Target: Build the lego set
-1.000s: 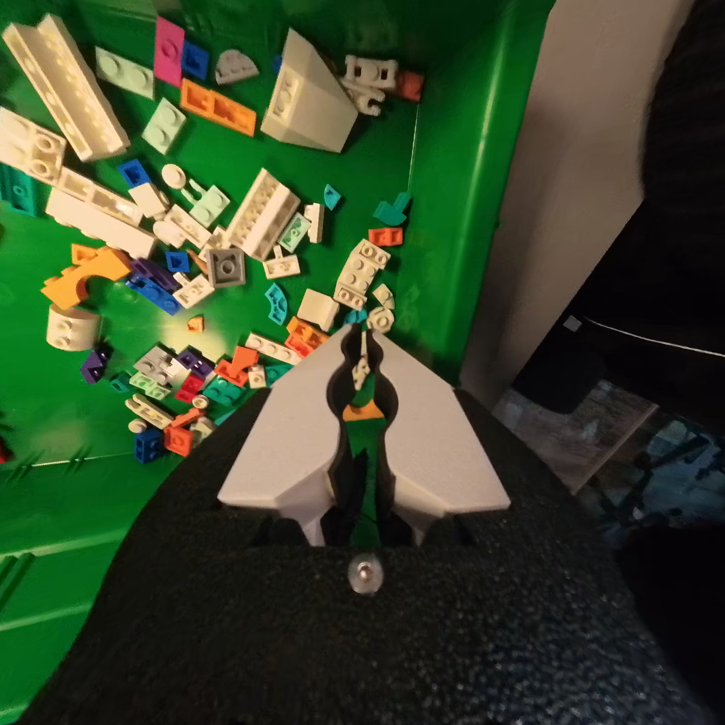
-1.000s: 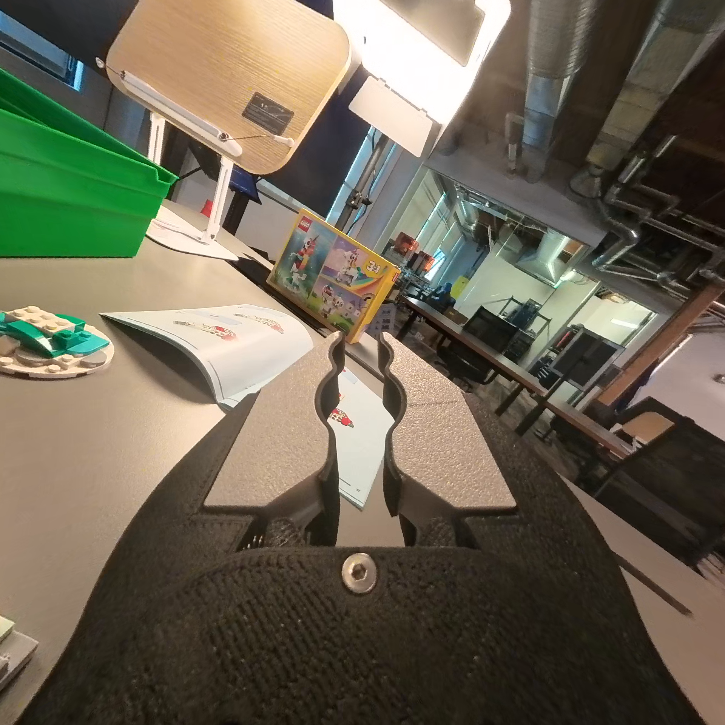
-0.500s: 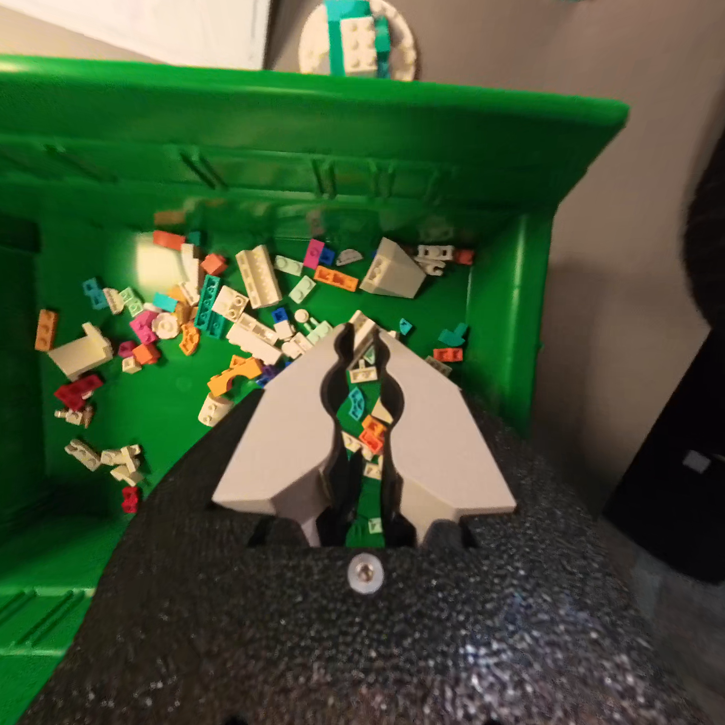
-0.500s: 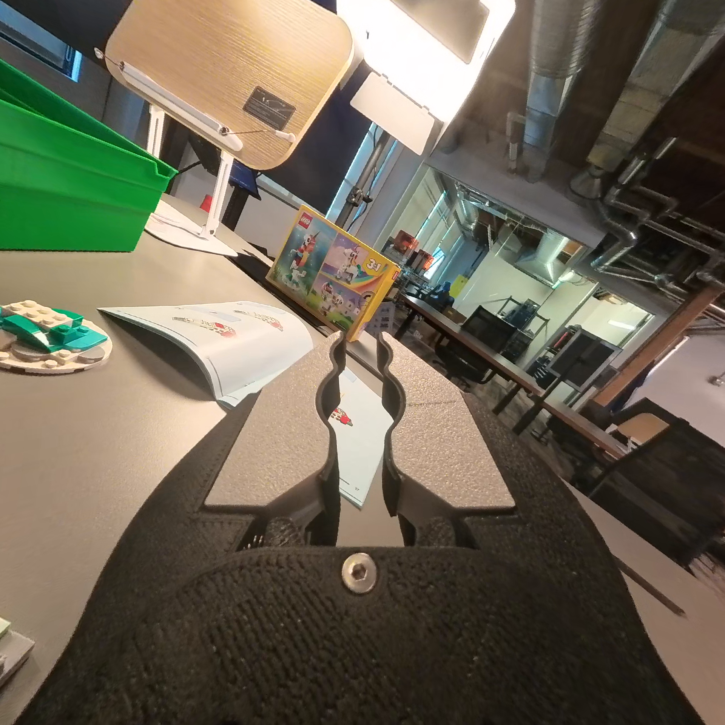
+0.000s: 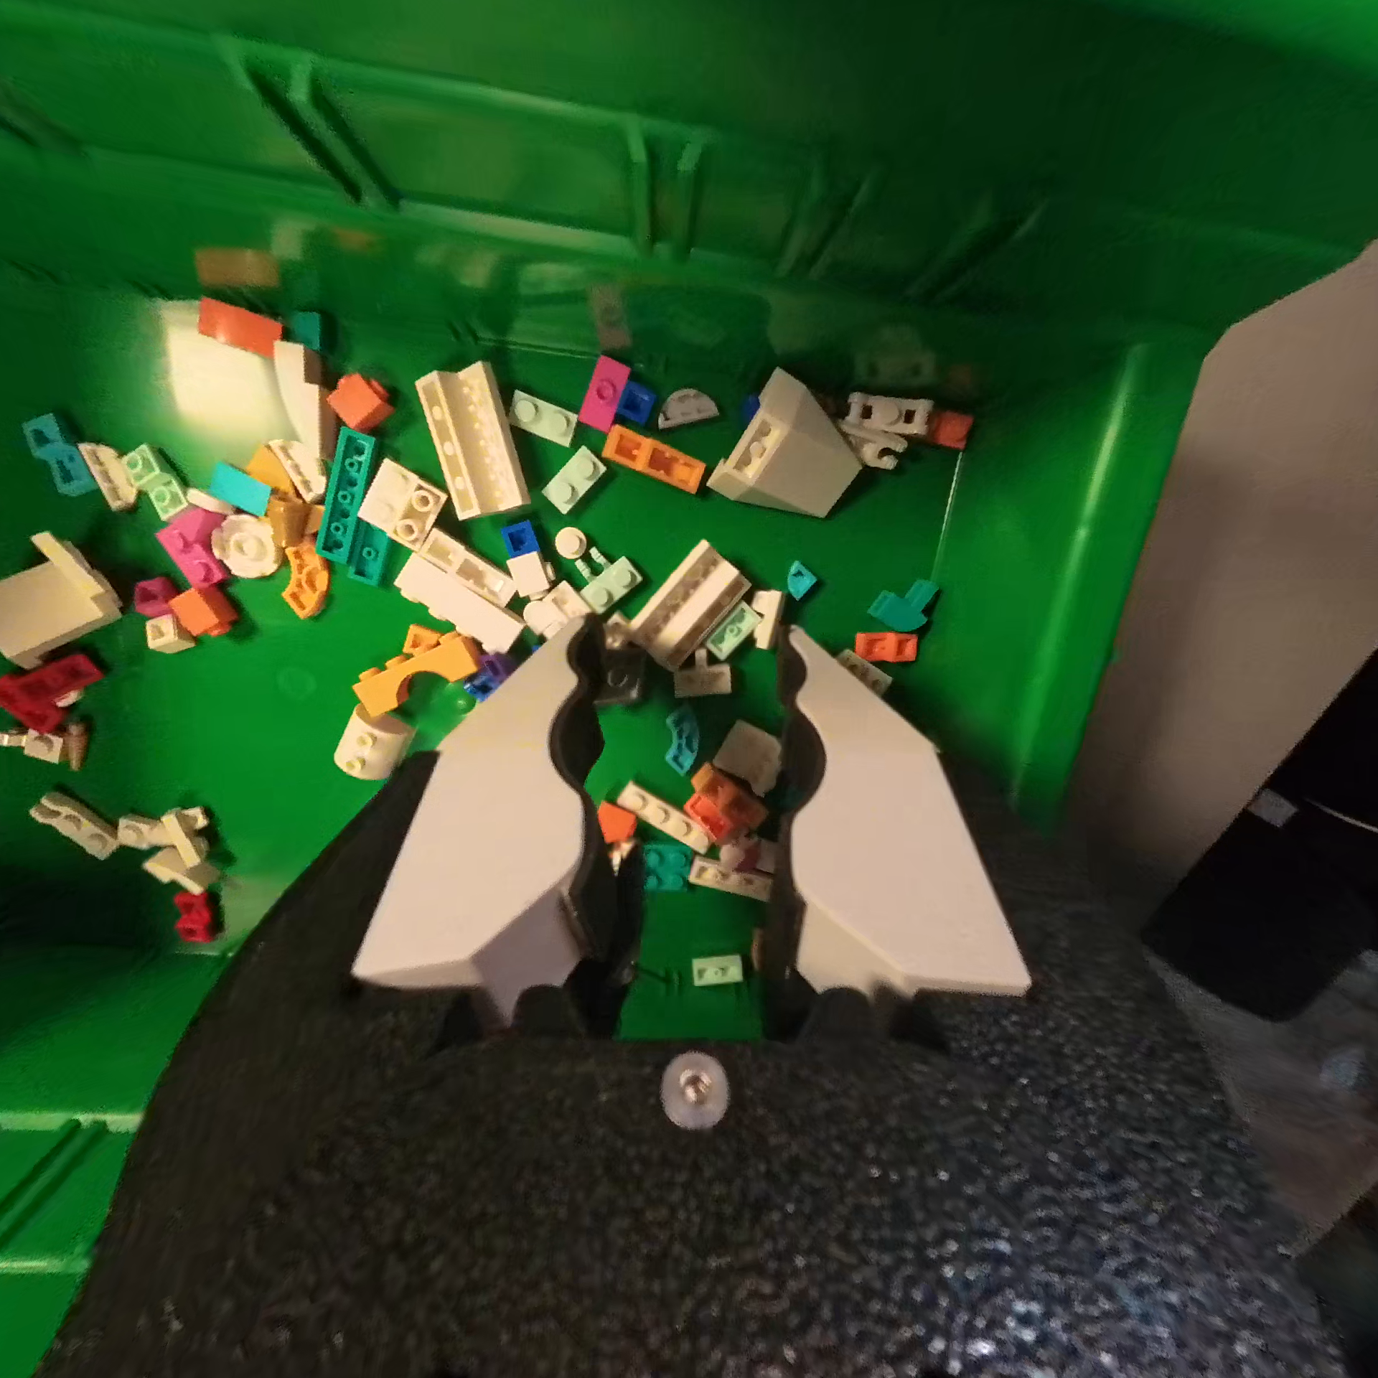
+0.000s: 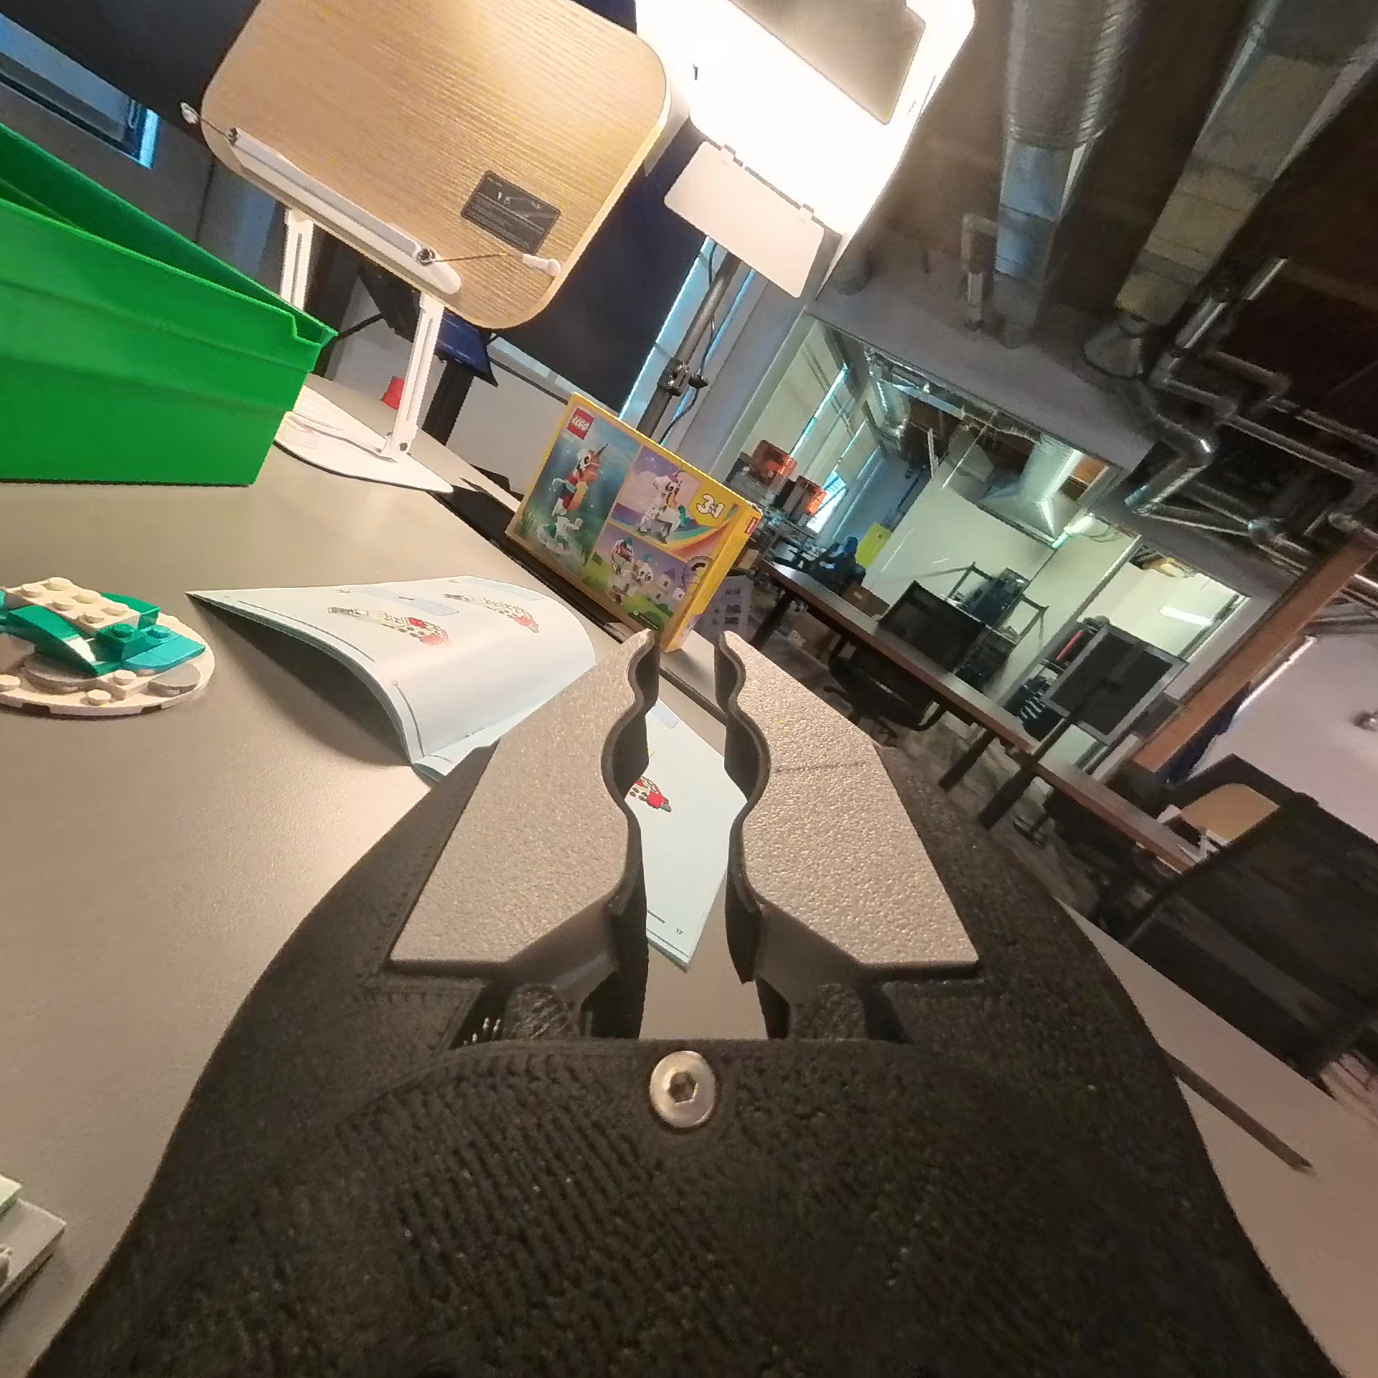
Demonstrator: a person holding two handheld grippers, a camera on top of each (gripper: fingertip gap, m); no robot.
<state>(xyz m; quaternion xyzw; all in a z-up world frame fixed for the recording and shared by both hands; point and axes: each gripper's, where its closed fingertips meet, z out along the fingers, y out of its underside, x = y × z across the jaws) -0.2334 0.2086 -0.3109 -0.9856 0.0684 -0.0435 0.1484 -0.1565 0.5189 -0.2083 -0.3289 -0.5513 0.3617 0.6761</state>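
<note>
My left gripper (image 5: 690,641) is open and empty, hovering low over the green bin (image 5: 1044,596) of loose Lego pieces. Between its fingers I see a dark grey square plate (image 5: 619,678), a teal curved piece (image 5: 682,734) and orange-red plates (image 5: 719,801). A large white slope brick (image 5: 790,455) and an orange arch (image 5: 417,671) lie farther off. My right gripper (image 6: 686,645) rests low over the grey table (image 6: 224,820), jaws slightly apart with nothing between them. The partial build (image 6: 89,656), a white round plate with teal and white pieces, sits at the left.
An open instruction booklet (image 6: 417,656) lies ahead of the right gripper, with the yellow Lego box (image 6: 641,537) standing behind it. The green bin (image 6: 112,388) and a wooden board on a white stand (image 6: 432,149) are at the back left. A grey piece (image 6: 15,1253) sits at the lower left edge. About 35 cm separates my left fingertips from my right. To reach the large white slope brick (image 5: 790,455) in a straight line is about 4 cm for my left fingers, about 30 cm for my right.
My left gripper's jaws have gone from nearly shut to wide open, and it has moved lower into the bin. The right gripper has hardly moved.
</note>
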